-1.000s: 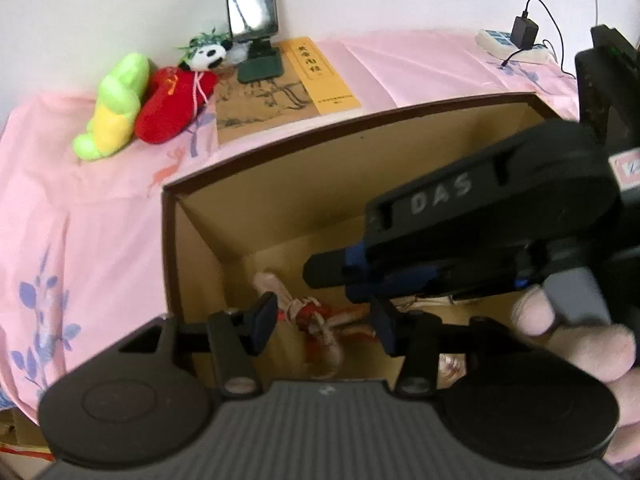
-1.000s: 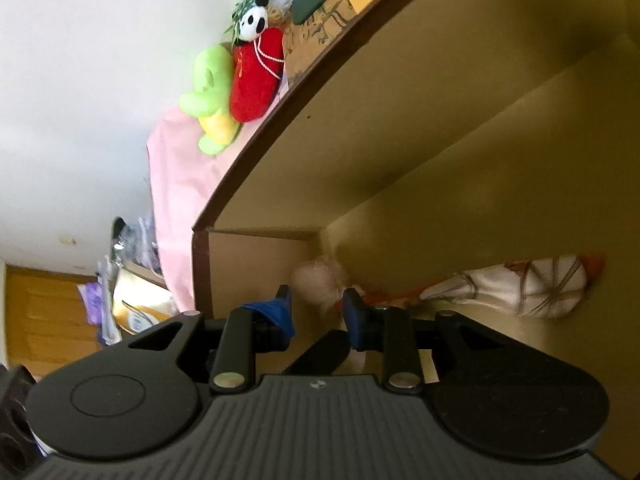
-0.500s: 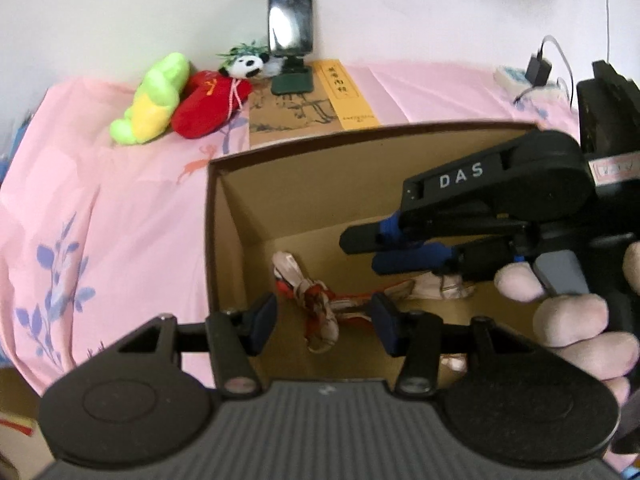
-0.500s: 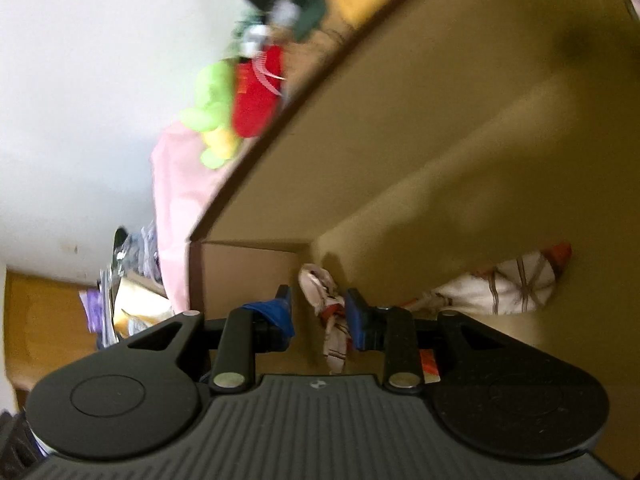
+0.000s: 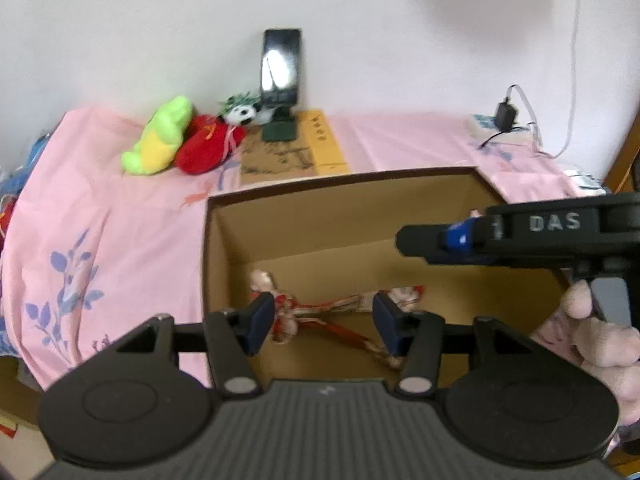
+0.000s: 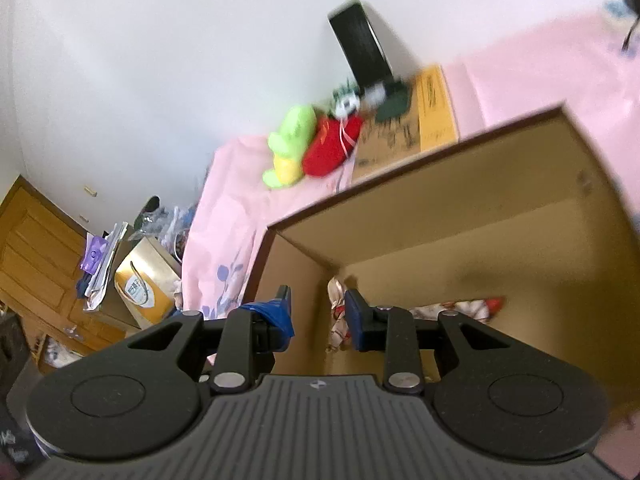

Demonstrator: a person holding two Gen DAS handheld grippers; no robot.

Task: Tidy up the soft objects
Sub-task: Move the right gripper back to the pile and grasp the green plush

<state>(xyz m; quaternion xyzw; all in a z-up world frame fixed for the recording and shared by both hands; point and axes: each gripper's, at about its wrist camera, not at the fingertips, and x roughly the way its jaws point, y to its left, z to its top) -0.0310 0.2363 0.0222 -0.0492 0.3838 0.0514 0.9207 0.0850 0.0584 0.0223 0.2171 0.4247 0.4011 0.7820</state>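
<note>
An open cardboard box (image 5: 344,216) stands on the pink bedsheet. A pink, white and red rag doll (image 5: 332,308) lies on its floor; it also shows in the right wrist view (image 6: 452,308). A green and yellow plush (image 5: 158,138), a red plush (image 5: 208,148) and a small panda plush (image 5: 242,114) lie by the far wall. My left gripper (image 5: 323,322) is open and empty above the box's near edge. My right gripper (image 6: 318,316) is open and empty above the box's left corner; it shows in the left wrist view (image 5: 424,240) over the box's right side.
A phone on a dark stand (image 5: 280,80) rests against the wall on a yellow booklet (image 5: 296,152). A power strip with a charger (image 5: 500,128) lies at the back right. Bags and clutter (image 6: 136,272) and wooden cabinets (image 6: 36,248) stand left of the bed.
Both grippers have lifted up and back out of the box. The right gripper has tilted up, so the bed and wall have come into its view. The doll stays on the box floor.
</note>
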